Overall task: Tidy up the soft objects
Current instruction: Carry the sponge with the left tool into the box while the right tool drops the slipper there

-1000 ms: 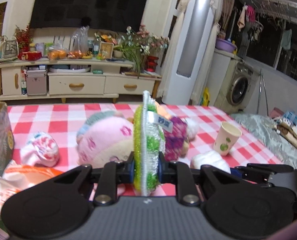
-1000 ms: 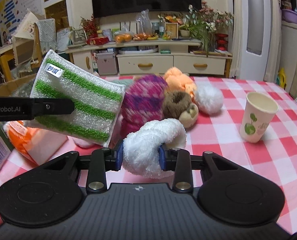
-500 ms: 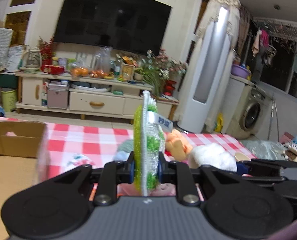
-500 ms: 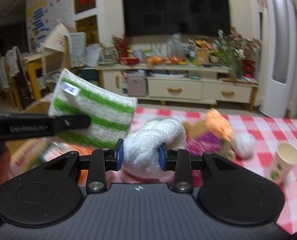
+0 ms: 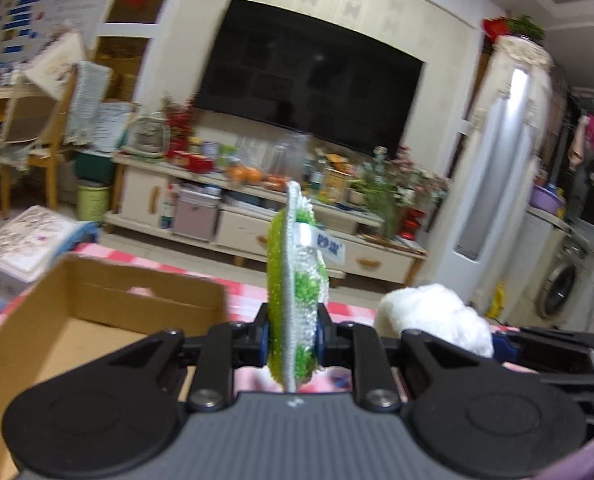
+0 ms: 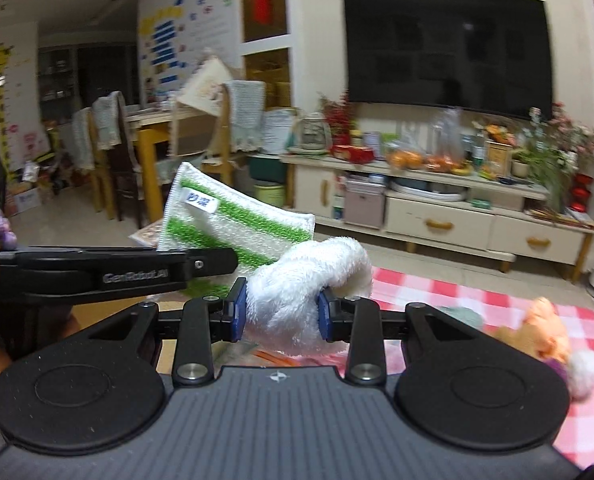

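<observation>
My left gripper [image 5: 293,336] is shut on a green-and-white striped sponge cloth [image 5: 295,288], held edge-on in the air. The cloth shows flat in the right wrist view [image 6: 233,216], with the left gripper [image 6: 201,268] beside it. My right gripper [image 6: 281,314] is shut on a fluffy white cloth [image 6: 309,284], which also shows in the left wrist view [image 5: 437,316]. An open cardboard box [image 5: 97,312] lies below and left of the left gripper. Plush toys [image 6: 545,336] lie on the red-checked table [image 6: 457,292] at the right.
A book [image 5: 21,244] lies beyond the box at the left. A TV cabinet [image 6: 437,208] with clutter stands behind the table. Chairs and a yellow table [image 6: 145,152] stand at the far left.
Both grippers have swung left and upward with their cloths. The cardboard box has come into the left wrist view; the plush toys and paper cup have slid off to the right.
</observation>
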